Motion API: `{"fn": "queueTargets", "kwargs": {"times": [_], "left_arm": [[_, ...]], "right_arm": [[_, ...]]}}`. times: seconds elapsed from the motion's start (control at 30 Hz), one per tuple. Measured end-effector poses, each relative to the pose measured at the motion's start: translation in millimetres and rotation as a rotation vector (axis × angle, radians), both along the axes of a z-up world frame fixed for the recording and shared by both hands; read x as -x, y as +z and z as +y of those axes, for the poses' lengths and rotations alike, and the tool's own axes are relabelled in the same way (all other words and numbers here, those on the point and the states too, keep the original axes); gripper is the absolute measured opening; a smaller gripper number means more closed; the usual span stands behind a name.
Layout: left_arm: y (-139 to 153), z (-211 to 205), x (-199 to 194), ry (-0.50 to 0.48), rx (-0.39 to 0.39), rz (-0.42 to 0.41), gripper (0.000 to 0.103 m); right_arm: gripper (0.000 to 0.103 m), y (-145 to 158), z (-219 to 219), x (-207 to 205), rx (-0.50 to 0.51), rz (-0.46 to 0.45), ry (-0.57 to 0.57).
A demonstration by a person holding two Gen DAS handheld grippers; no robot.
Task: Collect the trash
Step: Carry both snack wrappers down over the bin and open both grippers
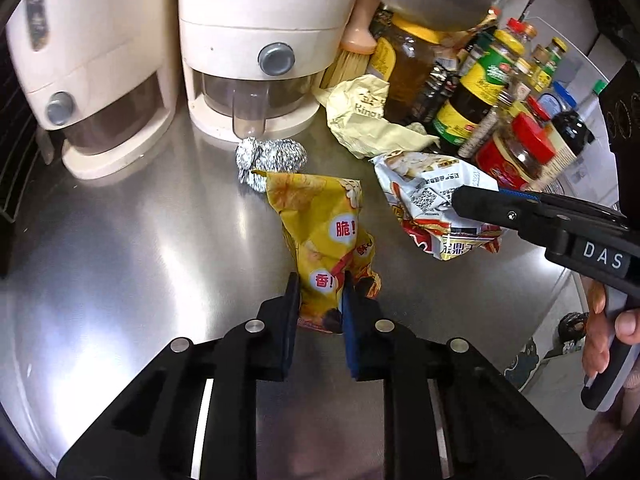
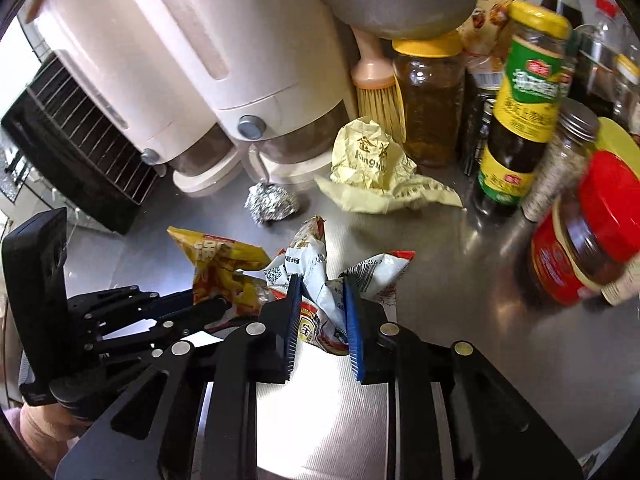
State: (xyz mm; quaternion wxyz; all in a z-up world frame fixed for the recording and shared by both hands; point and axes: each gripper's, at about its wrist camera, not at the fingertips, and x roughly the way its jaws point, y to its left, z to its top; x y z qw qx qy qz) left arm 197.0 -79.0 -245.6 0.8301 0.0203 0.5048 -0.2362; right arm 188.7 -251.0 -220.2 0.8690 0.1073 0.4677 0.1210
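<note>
My left gripper (image 1: 320, 284) is shut on the near end of a yellow snack bag (image 1: 320, 220) on the steel counter (image 1: 140, 240). My right gripper (image 2: 320, 288) is shut on a white and red snack wrapper (image 2: 316, 264); in the left wrist view that wrapper (image 1: 424, 192) lies right of the yellow bag with the right gripper (image 1: 464, 200) pinching it. The yellow bag (image 2: 216, 264) and the left gripper (image 2: 224, 306) show at left in the right wrist view. A crumpled foil ball (image 1: 268, 160) and a pale yellow wrapper (image 1: 364, 120) lie behind.
Two cream dispensers (image 1: 248, 60) stand at the back left. Jars and sauce bottles (image 1: 488, 92) crowd the back right, with a red-lidded jar (image 2: 592, 232) close to my right gripper. A brush (image 2: 376, 88) leans by the amber jar. A black rack (image 2: 80, 152) sits far left.
</note>
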Motion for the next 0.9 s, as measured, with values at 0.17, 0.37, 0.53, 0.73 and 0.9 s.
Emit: {"fn": "queueTargets", "kwargs": {"times": [0.17,0.37,0.53,0.73,0.9], "left_arm": [[12.2,5.8,33.5,0.006,0.0,-0.02,0.018],[25.2,13.4,78.7,0.002,0.006,-0.04,0.018],[27.8,17.7,119.3,-0.006,0.017,-0.042,0.018],[10.2,29.8,171.8,-0.007,0.016,0.005,0.018],[-15.5,38.8,202.6,-0.001,-0.001,0.069,0.018]], "right_arm": [[0.022,11.7,2.3,33.4,0.007,-0.016,0.008],[0.022,22.9,8.1,82.9,0.004,-0.032,0.024],[0.022,27.9,11.2,127.5,-0.012,-0.017,0.038],[0.022,12.7,18.8,179.8,-0.037,0.046,0.064],[0.022,-18.3,18.9,211.2,-0.064,0.129,0.059]]}}
